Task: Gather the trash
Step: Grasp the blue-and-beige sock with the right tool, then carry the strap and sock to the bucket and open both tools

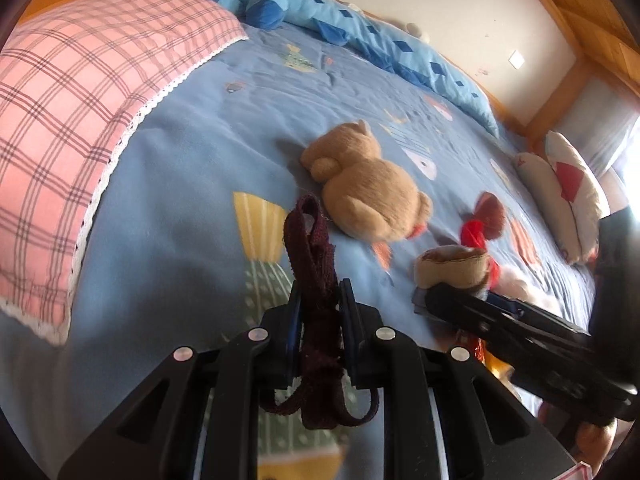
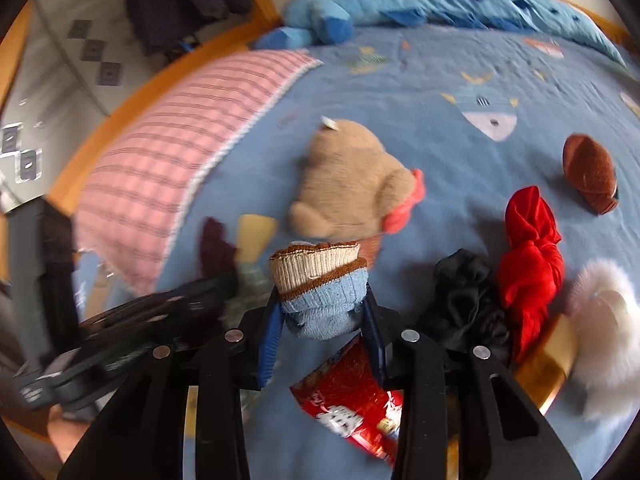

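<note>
My left gripper (image 1: 320, 292) is shut on a dark maroon strap (image 1: 310, 240) and holds it above the blue bedspread (image 1: 192, 160). My right gripper (image 2: 322, 300) is shut on a blue and cream sock (image 2: 320, 280); it also shows in the left wrist view (image 1: 452, 266), at the right. A red snack wrapper (image 2: 352, 404) lies on the bed just below the right gripper. A black cloth (image 2: 464, 300), a red cloth (image 2: 528, 248) and a brown item (image 2: 588, 164) lie to its right.
A tan teddy bear (image 1: 368, 184) lies mid-bed. A pink plaid pillow (image 1: 80, 112) is at the left, a blue plush toy (image 1: 280, 0) along the far edge, cushions (image 1: 560, 192) at the right. White fluffy item (image 2: 600, 320) sits near the wooden bed edge.
</note>
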`<state>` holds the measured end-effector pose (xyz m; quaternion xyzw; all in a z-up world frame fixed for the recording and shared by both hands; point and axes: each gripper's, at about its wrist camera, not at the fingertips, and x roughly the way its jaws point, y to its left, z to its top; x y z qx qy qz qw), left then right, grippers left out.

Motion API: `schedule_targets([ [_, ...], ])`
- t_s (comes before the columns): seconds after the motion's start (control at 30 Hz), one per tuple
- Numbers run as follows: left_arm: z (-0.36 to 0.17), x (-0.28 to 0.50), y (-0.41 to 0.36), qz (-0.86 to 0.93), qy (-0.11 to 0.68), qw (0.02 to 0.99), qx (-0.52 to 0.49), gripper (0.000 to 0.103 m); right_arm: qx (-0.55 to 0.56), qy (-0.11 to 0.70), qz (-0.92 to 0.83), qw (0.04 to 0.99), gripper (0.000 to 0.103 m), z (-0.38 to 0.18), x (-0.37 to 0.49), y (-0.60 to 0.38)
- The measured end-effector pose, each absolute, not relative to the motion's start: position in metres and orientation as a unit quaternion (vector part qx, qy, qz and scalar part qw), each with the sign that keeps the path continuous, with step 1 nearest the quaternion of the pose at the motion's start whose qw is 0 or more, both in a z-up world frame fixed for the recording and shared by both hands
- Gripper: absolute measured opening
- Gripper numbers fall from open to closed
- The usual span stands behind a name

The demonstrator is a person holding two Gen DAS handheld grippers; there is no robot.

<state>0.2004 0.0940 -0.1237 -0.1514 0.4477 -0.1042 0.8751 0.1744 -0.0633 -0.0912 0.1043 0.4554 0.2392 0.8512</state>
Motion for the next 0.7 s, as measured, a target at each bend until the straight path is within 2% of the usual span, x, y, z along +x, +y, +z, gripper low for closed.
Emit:
schedule_targets([
  [0.23, -0.104, 0.155, 0.064, -0.142, 0.441, 0.877, -0.128, 0.019, 0.087, 0.402, 0.261, 0.873, 0.036, -0.05, 0.114, -0.079],
  [0.7, -0.071, 0.084, -0.04, -0.251, 0.424, 0.865, -0.09, 0.019, 0.144, 0.354, 0.243, 0.892, 0.036, -0.029, 0.013, -0.18],
])
